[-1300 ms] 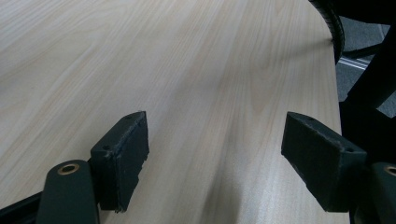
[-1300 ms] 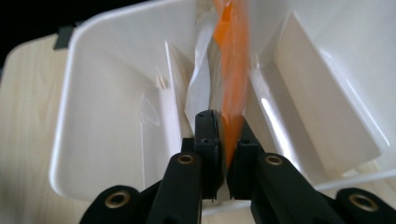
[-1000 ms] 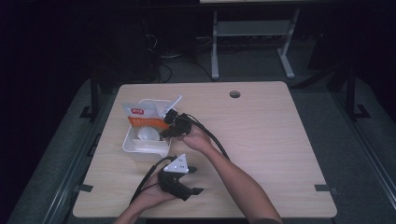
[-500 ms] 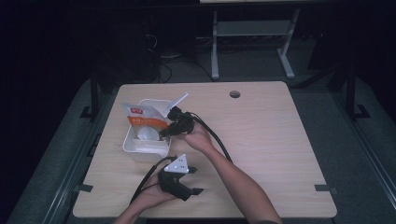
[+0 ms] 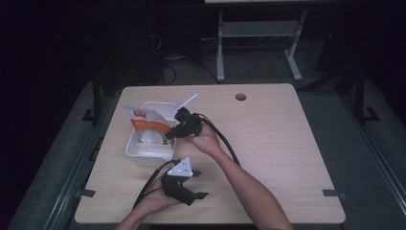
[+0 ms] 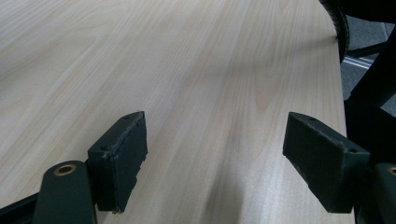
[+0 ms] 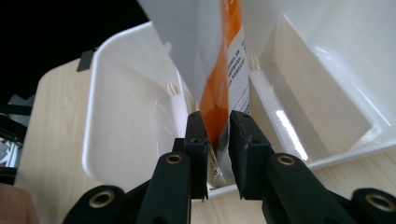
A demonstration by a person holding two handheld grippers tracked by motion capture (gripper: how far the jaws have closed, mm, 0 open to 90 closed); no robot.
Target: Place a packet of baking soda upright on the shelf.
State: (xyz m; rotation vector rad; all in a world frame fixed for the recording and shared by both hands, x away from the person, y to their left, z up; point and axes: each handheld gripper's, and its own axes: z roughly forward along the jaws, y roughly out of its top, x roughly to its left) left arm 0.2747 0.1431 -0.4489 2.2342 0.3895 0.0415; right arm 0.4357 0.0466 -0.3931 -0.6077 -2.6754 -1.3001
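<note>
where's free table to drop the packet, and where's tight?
Free: the whole right half of the table, from the cable hole down to the near edge. Also the near-left corner, left of the left gripper. Tight: the far-left area, where the white bin sits and the right gripper grips the orange packet over it.

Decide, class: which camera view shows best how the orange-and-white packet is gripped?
The right gripper view: the right gripper has its jaws shut on the packet, close up, over the white bin. The high view shows the packet small and distant. The left gripper view faces bare table.
</note>
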